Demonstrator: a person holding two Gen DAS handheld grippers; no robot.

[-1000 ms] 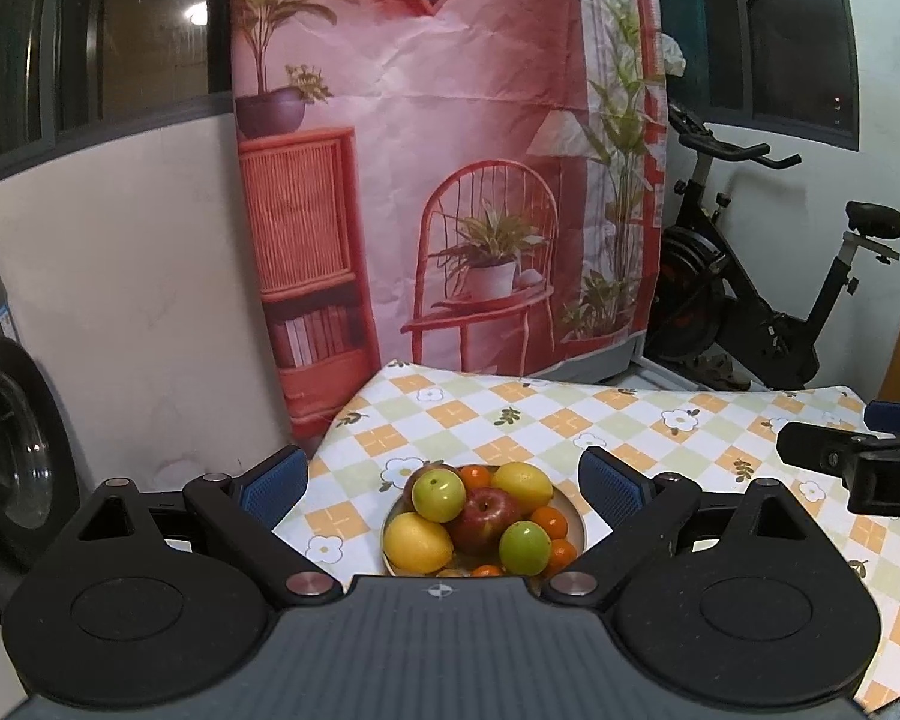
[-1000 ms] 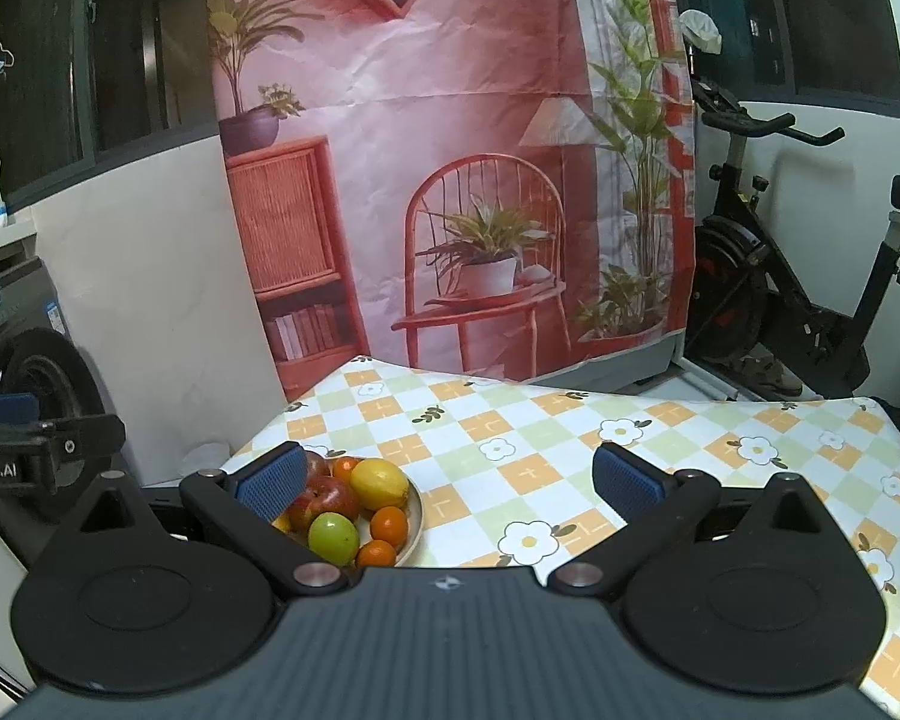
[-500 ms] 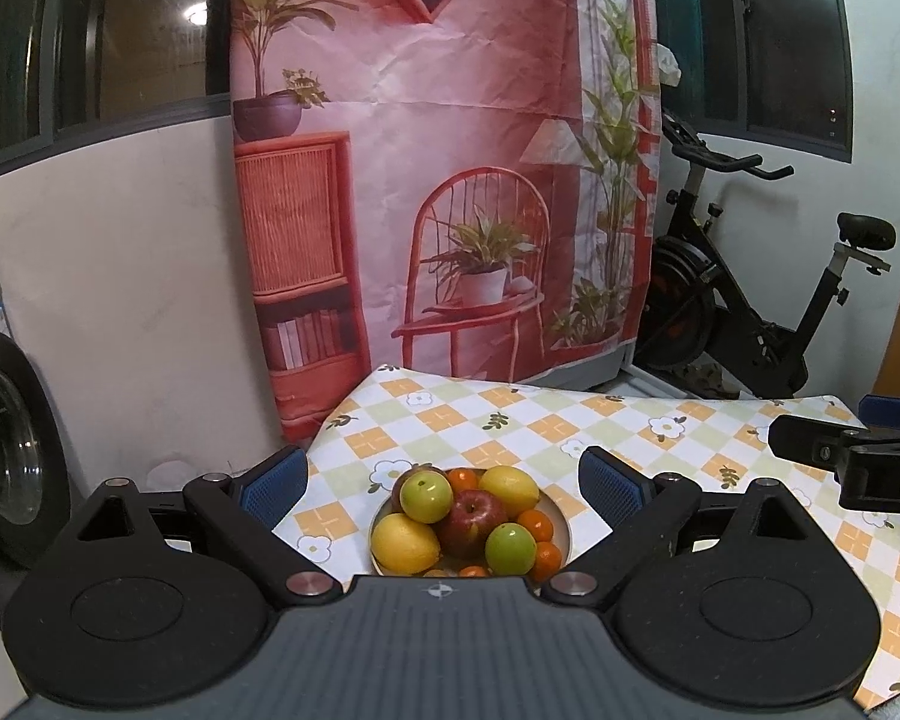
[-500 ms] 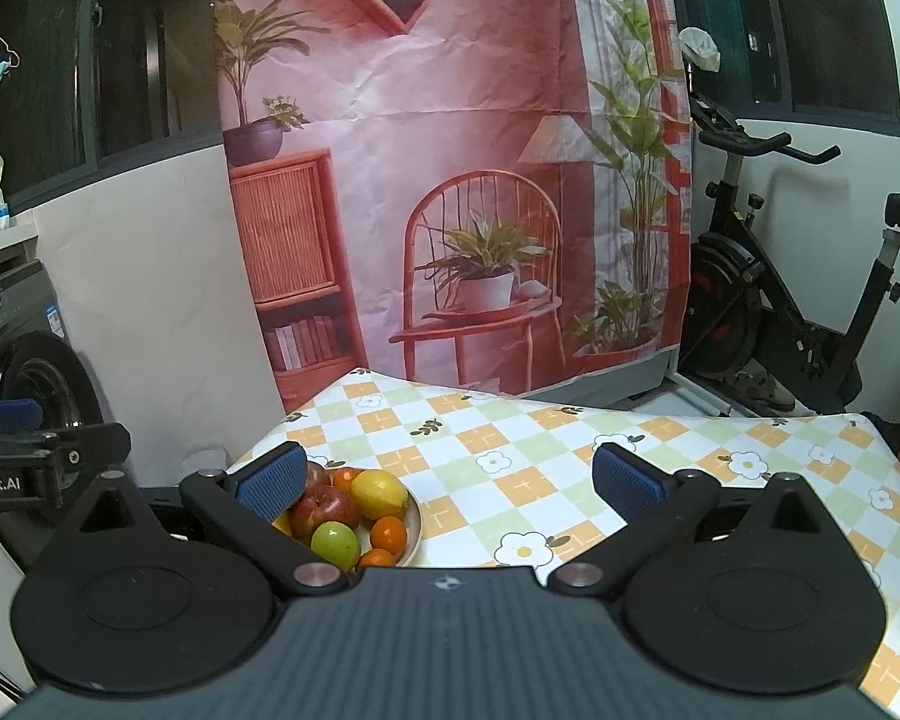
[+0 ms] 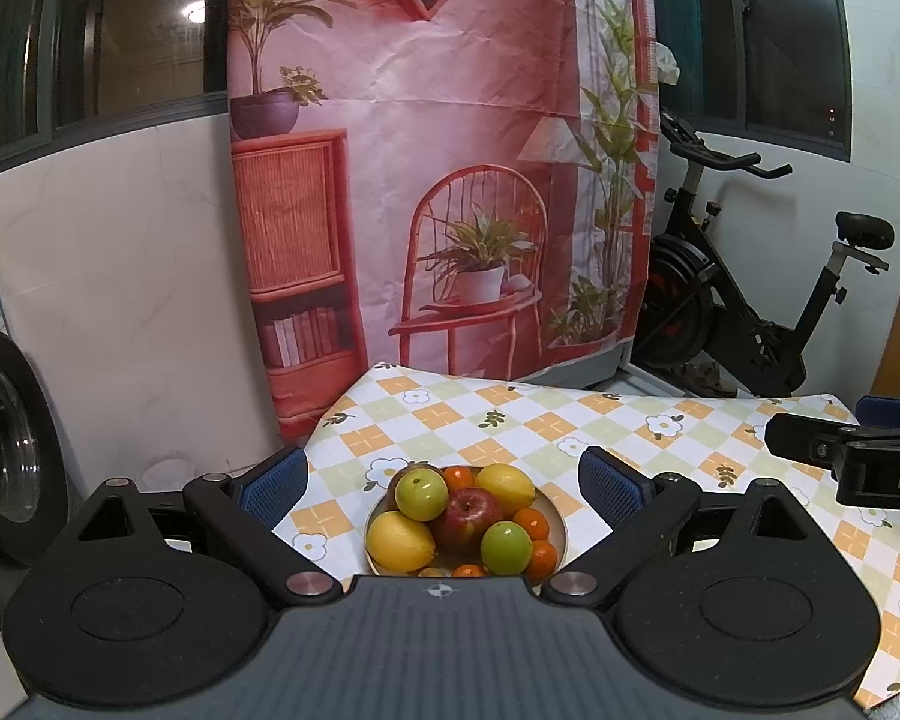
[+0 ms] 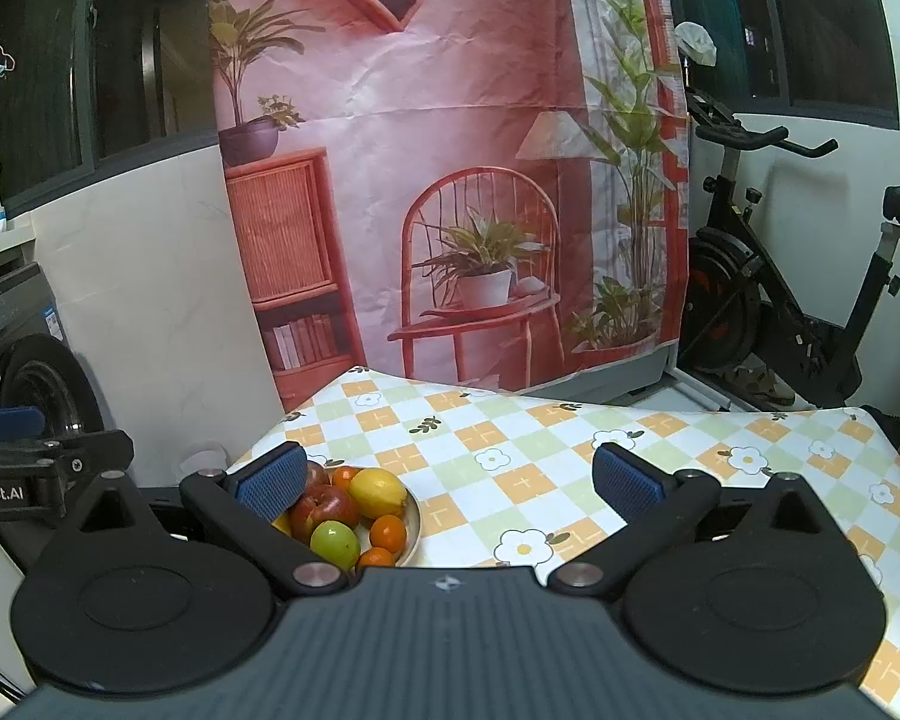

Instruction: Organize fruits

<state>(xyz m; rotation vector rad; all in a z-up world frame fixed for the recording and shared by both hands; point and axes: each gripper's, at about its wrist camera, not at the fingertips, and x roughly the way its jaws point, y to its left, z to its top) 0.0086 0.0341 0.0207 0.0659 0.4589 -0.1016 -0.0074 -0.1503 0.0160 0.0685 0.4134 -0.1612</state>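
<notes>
Yellow, green, red and orange fruits (image 5: 465,521) sit heaped on your plate (image 5: 561,531); both tongs (image 5: 441,483) (image 6: 450,477) gape empty, so sorting could be finished or pending.

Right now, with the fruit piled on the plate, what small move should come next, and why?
That can't be settled from this: the fruit heaped on the plate fits either a finished pile or one awaiting sorting. Both tools, left and right, are open, empty and hang above the table; holding there seems safest.
</notes>
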